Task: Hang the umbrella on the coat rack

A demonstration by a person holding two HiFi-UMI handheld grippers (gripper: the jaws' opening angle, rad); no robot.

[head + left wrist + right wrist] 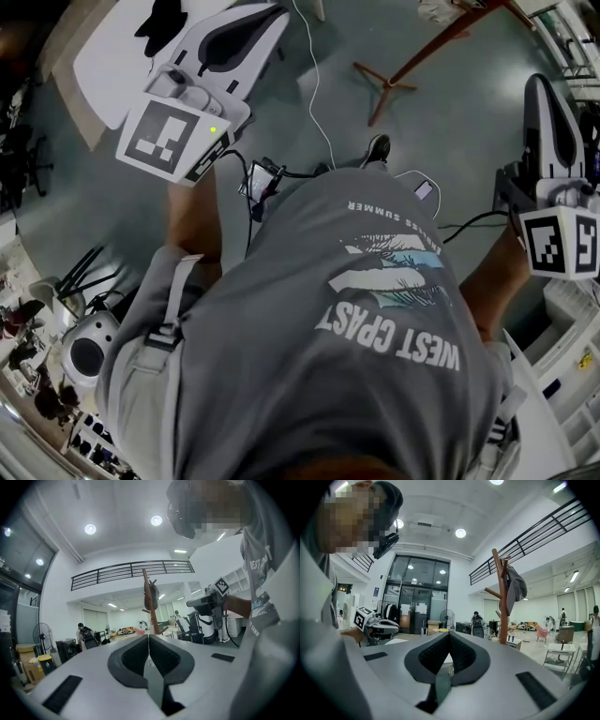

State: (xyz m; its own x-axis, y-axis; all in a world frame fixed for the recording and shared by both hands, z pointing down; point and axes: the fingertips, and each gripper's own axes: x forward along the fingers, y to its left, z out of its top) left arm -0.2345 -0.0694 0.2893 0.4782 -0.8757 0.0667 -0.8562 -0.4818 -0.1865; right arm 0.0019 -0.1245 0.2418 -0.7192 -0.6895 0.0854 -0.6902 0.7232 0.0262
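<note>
The left gripper (149, 636) and the right gripper (449, 633) both have their fingers pressed together, holding nothing; the pads are dark, ribbed rubber in smooth grey shells. The wooden coat rack (502, 603) stands well apart with grey fabric (516, 588) hanging from it. The umbrella cannot be made out. A dark shape (165, 24) on the white desk (101, 58) is cut off.

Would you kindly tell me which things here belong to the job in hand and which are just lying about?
Job in hand: coat rack; left gripper and right gripper, both shut and empty. No umbrella shows.
Lying about: grey garment on the rack; standing fan; white table; floor cable.
</note>
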